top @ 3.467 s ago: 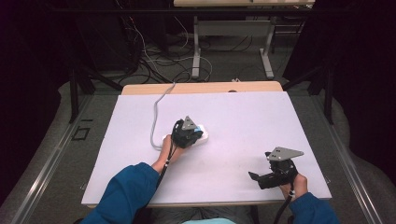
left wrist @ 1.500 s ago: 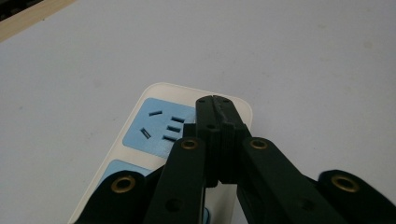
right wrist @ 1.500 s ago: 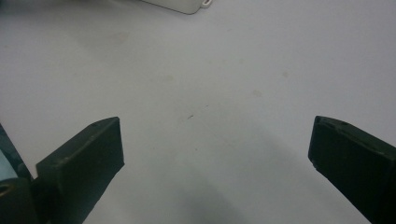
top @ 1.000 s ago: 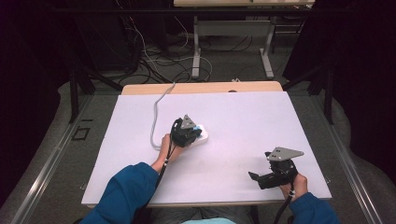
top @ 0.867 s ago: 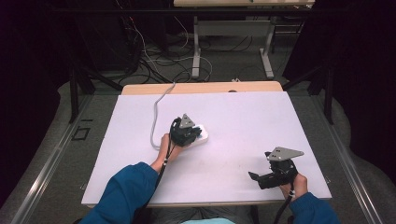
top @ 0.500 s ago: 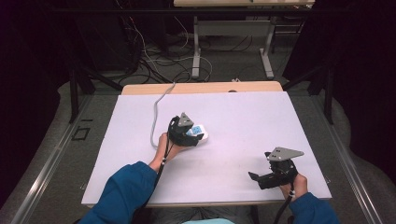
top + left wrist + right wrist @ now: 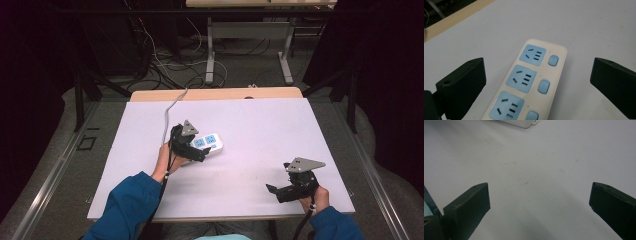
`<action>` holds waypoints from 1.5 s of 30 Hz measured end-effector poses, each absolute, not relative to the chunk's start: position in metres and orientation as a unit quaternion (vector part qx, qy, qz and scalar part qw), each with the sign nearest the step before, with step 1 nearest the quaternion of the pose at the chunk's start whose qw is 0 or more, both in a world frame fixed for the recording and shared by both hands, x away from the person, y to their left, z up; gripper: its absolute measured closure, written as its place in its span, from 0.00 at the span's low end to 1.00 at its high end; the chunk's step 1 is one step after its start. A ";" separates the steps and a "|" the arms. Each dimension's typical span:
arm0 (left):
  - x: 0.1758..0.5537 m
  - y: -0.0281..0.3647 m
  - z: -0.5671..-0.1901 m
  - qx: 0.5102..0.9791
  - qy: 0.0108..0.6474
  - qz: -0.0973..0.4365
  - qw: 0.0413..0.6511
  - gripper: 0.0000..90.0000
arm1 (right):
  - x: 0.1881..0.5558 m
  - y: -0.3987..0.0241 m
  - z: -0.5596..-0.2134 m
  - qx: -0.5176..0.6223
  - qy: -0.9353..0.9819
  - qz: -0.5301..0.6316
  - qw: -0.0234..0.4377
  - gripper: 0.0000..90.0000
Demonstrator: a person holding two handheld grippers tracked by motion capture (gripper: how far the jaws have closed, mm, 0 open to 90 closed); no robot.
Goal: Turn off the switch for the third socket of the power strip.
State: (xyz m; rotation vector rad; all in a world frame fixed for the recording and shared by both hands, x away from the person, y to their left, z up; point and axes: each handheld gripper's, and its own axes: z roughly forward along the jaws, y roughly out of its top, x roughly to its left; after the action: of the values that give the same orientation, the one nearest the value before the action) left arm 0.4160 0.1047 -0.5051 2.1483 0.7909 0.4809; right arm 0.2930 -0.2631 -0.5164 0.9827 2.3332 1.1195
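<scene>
Your left gripper (image 7: 192, 150) covered the power strip's (image 7: 209, 142) near end from above; its own view cropped the third socket.

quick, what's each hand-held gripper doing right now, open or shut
Left hand-held gripper: open, jaws straddling the cream plastic power strip with blue sockets, not gripping it.
Right hand-held gripper: open, holding nothing, over the white table.

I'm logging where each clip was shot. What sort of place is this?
Probably a lab or recording workspace: a bare white tabletop, loose tangled cables on the floor, and a cream power strip with blue sockets.
</scene>
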 end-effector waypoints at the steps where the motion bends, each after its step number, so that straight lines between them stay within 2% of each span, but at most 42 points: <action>1: 0.415 0.108 -0.503 0.849 0.312 0.187 0.384 0.00 | 0.293 -0.263 -0.516 0.349 0.829 0.396 0.184 0.03; 24: 0.366 0.173 -0.497 0.833 0.348 0.218 0.371 0.00 | 0.293 -0.262 -0.516 0.351 0.827 0.397 0.187 0.03; 45: 0.336 0.215 -0.501 0.825 0.373 0.228 0.358 0.00 | 0.293 -0.262 -0.516 0.351 0.830 0.393 0.185 0.03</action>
State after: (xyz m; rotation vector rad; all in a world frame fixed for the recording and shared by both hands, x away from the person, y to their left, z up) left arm 0.3363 0.2145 -0.5013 2.1276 0.9626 0.5891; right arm 0.2934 -0.2625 -0.5160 0.9895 2.3383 1.1069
